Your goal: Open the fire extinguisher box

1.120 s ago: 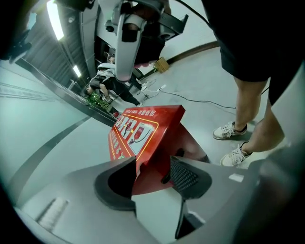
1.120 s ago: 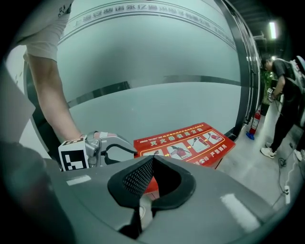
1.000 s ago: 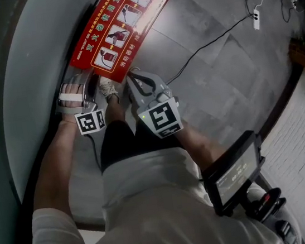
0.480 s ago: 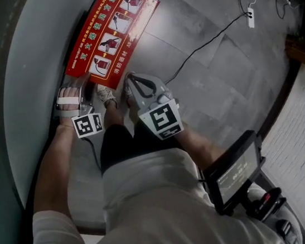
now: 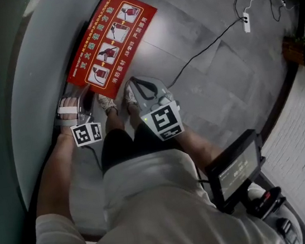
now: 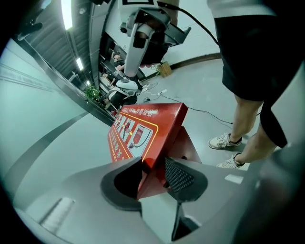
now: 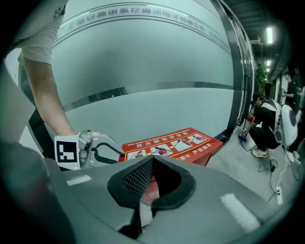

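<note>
Grey floor tiles [image 5: 214, 81] are bounded on the left by a curved frosted-glass wall [image 5: 38, 72]. The red fire extinguisher box [image 5: 110, 43] is set against the foot of that wall, with its pictogram-printed lid [image 6: 138, 131] uppermost and sloping.

The left gripper [image 6: 153, 167] is placed at the lid's near corner. Its jaws are closing, that corner stands between them, and the pads are not yet seen clamping it.

The right gripper [image 7: 151, 162] is held just beside the left one, near the front of the box. Its jaws are clenched tip to tip with nothing grasped, and only the red box front is seen beyond them.

White sneakers [image 5: 106, 102] on the holder's feet are seen between the two grippers in the head view. A white power strip [image 5: 246, 22] lies on the tiles well apart from the box, and its black cable [image 5: 209, 43] is trailed back towards the feet. A dark screen [image 5: 235, 170] is carried at the lower right. Another person [image 7: 261, 125] is seen crouching farther along the wall in the right gripper view.
</note>
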Motion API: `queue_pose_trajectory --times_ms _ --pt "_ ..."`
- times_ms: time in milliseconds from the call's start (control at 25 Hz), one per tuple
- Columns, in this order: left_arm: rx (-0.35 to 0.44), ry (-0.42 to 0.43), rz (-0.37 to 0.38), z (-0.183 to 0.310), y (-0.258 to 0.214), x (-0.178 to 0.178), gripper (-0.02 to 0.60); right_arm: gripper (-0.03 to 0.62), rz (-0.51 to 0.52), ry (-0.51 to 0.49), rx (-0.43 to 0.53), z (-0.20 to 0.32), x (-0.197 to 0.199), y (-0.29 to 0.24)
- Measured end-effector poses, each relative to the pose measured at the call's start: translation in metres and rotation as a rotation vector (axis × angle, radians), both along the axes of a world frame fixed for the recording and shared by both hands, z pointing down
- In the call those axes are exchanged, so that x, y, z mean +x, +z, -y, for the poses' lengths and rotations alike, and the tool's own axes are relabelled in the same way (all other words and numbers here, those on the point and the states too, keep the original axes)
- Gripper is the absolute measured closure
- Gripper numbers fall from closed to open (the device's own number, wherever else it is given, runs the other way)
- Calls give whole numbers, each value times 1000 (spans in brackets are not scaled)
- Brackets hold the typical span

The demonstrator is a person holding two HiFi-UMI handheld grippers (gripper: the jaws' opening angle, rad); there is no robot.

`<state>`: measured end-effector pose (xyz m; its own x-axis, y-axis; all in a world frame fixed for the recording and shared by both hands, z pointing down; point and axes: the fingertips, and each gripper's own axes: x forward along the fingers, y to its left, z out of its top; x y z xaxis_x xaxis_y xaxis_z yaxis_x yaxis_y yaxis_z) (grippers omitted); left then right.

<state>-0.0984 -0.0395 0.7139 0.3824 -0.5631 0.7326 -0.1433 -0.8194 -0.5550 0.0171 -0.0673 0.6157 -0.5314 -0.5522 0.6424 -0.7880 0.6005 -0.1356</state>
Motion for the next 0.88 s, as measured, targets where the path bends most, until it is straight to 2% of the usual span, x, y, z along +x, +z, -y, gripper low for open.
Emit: queue_pose_trajectory --times_ms 560,880 --pt "33 -164 -119 -8 0 3 489 580 -10 -43 66 -5 4 8" --pt "1 -342 -223 -10 3 8 503 581 -12 -97 78 -13 7 14"
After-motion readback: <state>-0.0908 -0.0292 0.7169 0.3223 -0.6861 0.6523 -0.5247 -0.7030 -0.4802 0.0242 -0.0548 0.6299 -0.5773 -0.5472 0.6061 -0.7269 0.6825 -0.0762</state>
